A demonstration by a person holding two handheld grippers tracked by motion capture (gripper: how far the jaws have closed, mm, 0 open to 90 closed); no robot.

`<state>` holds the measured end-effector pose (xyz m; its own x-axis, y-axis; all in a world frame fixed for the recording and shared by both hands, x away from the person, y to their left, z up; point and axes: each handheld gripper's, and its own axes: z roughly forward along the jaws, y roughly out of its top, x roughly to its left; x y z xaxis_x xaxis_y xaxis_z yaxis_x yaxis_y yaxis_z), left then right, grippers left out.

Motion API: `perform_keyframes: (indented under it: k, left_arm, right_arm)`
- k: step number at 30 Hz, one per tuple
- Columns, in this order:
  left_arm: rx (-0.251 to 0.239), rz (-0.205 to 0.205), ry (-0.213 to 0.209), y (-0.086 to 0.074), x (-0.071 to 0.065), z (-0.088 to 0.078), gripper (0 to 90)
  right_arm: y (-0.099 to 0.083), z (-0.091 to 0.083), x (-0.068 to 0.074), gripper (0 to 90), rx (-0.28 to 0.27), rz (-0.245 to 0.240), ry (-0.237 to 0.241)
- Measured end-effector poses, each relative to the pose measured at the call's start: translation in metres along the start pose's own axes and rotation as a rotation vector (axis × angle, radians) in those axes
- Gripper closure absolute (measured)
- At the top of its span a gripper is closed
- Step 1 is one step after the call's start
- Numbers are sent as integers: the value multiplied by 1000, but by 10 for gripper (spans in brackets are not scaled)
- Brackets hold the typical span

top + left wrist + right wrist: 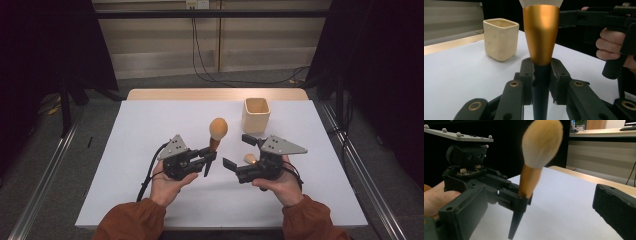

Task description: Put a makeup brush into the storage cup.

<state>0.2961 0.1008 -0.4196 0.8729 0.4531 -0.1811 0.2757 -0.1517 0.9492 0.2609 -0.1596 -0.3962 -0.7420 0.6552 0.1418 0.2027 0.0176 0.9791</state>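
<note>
Left gripper [209, 159] pinching upright makeup brush [217, 133] by its dark handle, right gripper [239, 153] spread

Glossy metallic brush [541, 35], matt cup [500, 38]

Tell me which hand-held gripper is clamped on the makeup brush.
The left hand-held gripper: its jaws pinch the makeup brush at the dark handle. The right hand-held gripper stands open, empty.

Cup [256, 115] stands at far right of table [150, 130]; brush [217, 131] upright between grippers; left half bare.
</note>
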Motion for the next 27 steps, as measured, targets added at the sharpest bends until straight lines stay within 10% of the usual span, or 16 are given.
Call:
perform_keyframes:
  k: [12,27]
  left_arm:
    - [12,5,-19,-4,-5,6,744]
    - [9,9,-10,-5,-5,8,744]
  right_arm:
    - [3,27,2,77,19,16,22]
    - [-3,36,-2,405,32,70,17]
